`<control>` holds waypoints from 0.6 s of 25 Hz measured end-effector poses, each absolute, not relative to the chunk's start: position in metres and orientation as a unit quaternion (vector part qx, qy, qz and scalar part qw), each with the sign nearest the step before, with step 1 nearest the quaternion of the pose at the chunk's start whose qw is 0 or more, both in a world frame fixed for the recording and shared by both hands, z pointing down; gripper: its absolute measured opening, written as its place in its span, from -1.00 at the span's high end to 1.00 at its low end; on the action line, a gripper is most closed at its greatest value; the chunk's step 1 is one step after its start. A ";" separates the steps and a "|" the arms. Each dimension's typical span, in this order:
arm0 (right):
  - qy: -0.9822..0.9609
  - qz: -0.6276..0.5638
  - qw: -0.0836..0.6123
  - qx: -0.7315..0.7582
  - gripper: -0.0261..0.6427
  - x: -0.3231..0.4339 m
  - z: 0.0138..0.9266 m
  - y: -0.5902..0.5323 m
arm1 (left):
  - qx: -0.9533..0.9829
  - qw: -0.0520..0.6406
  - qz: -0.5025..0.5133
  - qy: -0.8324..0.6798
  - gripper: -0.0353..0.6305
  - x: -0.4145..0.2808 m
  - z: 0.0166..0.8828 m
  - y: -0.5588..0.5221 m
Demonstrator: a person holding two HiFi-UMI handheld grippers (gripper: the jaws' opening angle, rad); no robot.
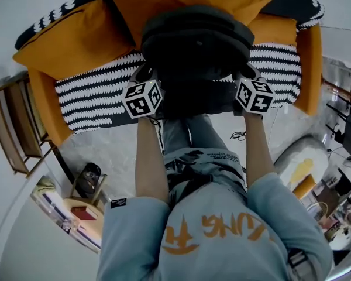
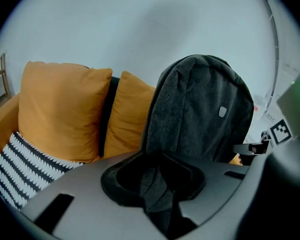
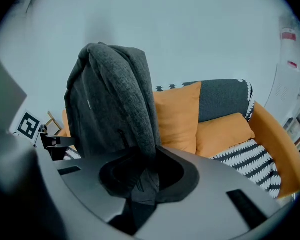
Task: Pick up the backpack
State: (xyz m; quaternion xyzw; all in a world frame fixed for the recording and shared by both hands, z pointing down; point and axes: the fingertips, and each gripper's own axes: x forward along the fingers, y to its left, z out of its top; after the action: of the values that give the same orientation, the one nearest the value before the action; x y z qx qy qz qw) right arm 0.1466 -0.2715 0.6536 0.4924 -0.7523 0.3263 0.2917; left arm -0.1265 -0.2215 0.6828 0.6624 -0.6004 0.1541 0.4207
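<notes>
Your left gripper (image 2: 157, 184) has its jaws pinched narrow on a fold of the dark grey backpack (image 1: 196, 40), and your right gripper (image 3: 140, 179) has its jaws clamped the same way on the fabric at the bag's other side. The backpack stands upright between the two, in front of the orange cushions (image 1: 64, 40) and over the striped seat of the sofa (image 1: 96, 95). You cannot tell whether its base touches that seat.

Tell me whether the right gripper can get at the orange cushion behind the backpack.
Probably not: the right gripper is shut on the backpack, shared with the left gripper, and the orange cushion lies beyond, partly behind it.
</notes>
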 end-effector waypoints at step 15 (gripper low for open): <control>-0.763 0.292 0.217 0.535 0.76 0.128 0.541 -0.215 | 0.689 0.358 0.111 -0.620 0.61 -0.150 0.559 -0.174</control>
State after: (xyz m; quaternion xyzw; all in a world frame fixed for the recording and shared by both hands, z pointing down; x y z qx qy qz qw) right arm 0.1277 -0.2147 0.5410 0.5351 -0.7625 0.2919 0.2169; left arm -0.1496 -0.1739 0.5586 0.6889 -0.6205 0.1107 0.3579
